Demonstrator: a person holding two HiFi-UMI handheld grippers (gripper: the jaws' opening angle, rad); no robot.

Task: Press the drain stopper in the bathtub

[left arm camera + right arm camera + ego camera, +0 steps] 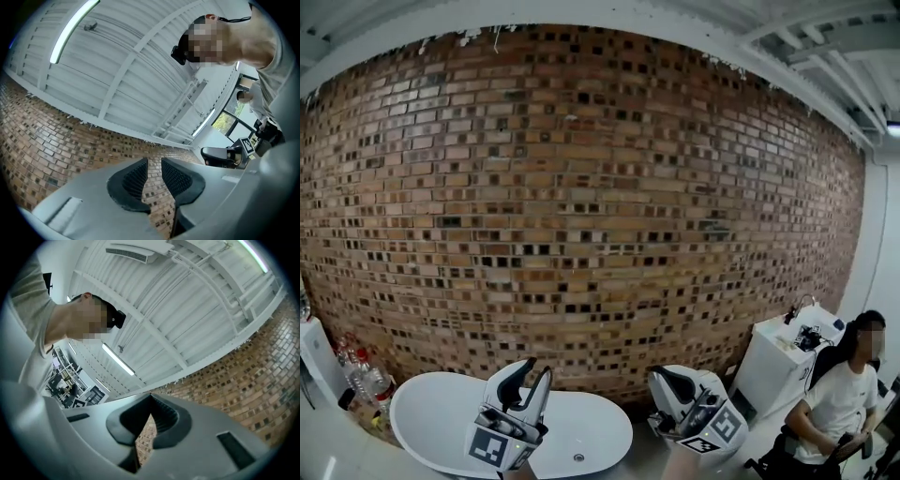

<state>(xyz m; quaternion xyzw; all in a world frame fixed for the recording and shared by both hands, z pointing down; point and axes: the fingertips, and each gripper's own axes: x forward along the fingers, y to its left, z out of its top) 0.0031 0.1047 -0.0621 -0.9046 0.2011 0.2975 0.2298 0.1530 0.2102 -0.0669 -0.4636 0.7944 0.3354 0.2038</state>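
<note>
Inspection finds the white bathtub at the foot of the brick wall, with the drain stopper showing as a small round fitting on the tub floor, toward its right end. Nothing touches it, and whether it sits pressed or popped cannot be told at this size. The left gripper hangs over the middle of the tub, well above the stopper and tilted upward. Its jaws stand apart with only brickwork visible through the gap, so it holds nothing. The right gripper is held to the right of the tub, outside its rim. Its jaw tips meet at the top and it is likewise empty. Both point at wall and ceiling rather than into the tub, which I judge to be a rest posture, not an approach, and no pressing is under way. Plastic bottles stand on the floor by the tub's left end. A white counter and a seated person are at the far right, clear of the work.
</note>
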